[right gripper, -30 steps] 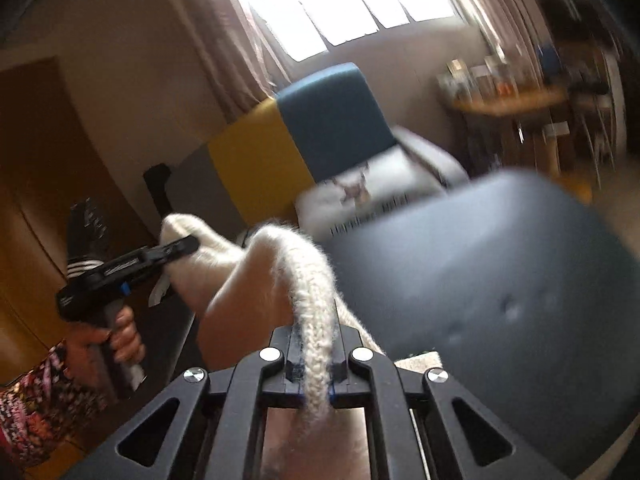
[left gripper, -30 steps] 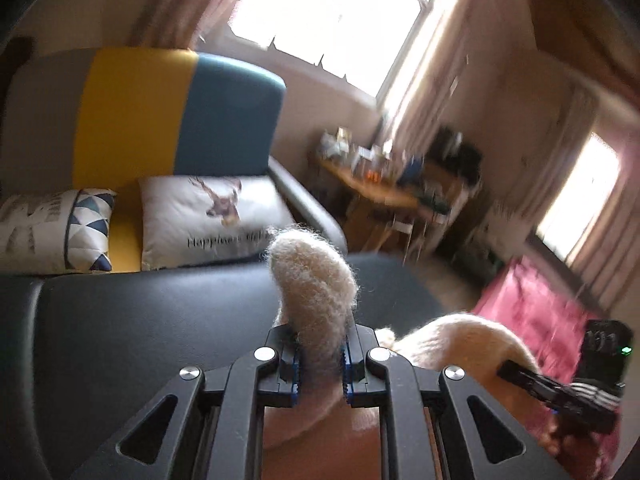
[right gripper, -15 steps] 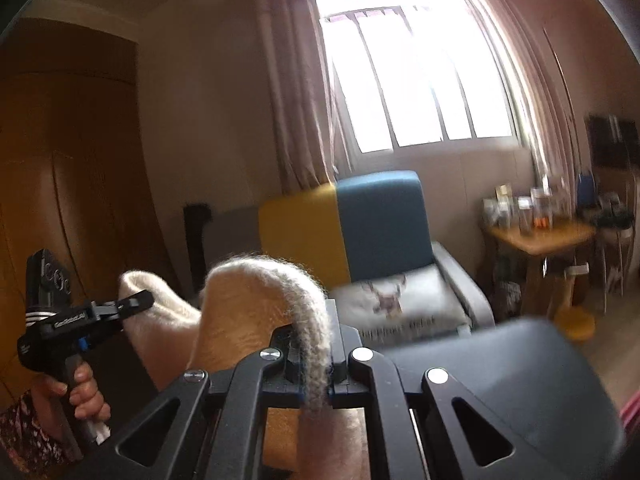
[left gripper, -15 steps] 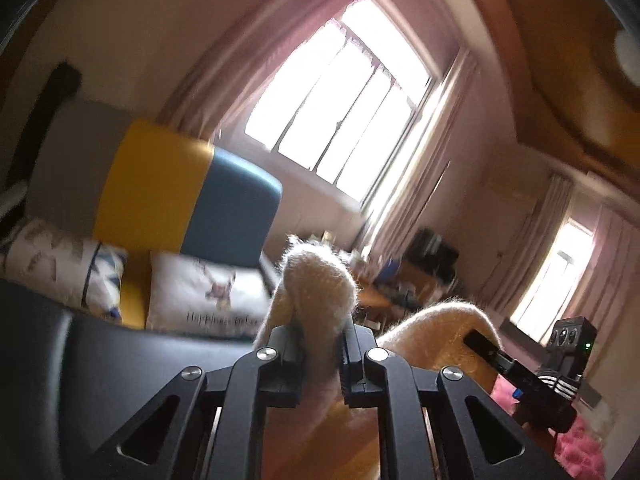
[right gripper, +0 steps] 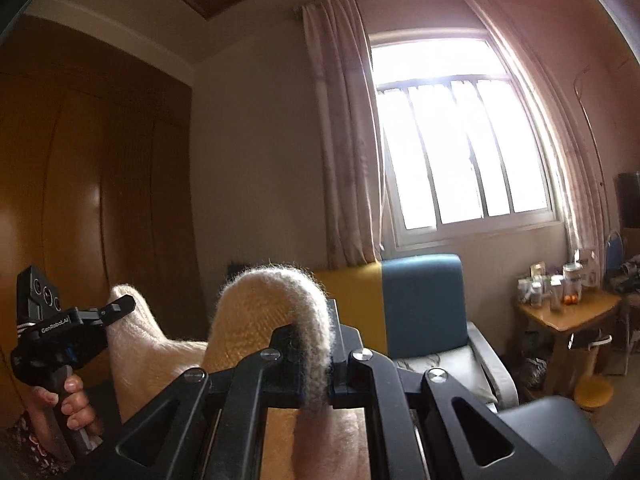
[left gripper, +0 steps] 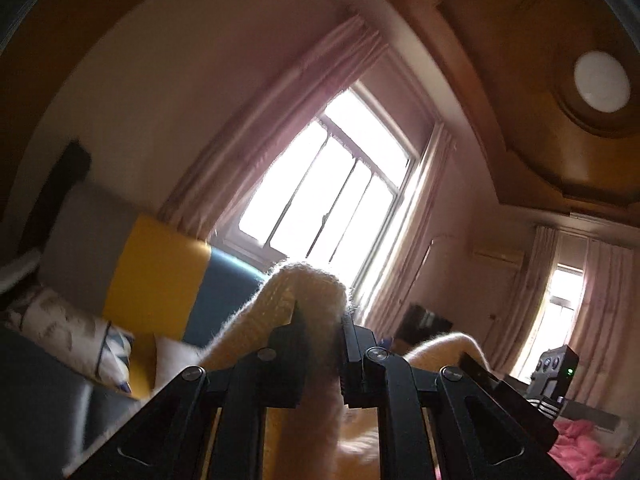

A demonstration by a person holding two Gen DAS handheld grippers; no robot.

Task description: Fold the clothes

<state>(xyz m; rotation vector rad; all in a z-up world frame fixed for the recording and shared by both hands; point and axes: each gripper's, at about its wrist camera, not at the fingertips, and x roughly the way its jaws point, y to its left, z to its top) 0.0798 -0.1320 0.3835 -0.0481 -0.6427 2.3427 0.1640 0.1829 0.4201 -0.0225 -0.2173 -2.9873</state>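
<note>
Lifting the garment clear for a fold. Left wrist view: the left gripper is clamped on a bunched edge of the cream knitted sweater, which arches over the fingertips; the camera tilts up toward the window and the yellow-and-blue armchair. The right gripper shows at lower right, also at the knit. Right wrist view: the right gripper pinches another thick roll of the sweater, the rest hanging below the frame; the left gripper grips a separate corner. Judged step: raising and spreading the garment. The next move calls for lowering it flat onto the dark padded surface with both grips held.
</note>
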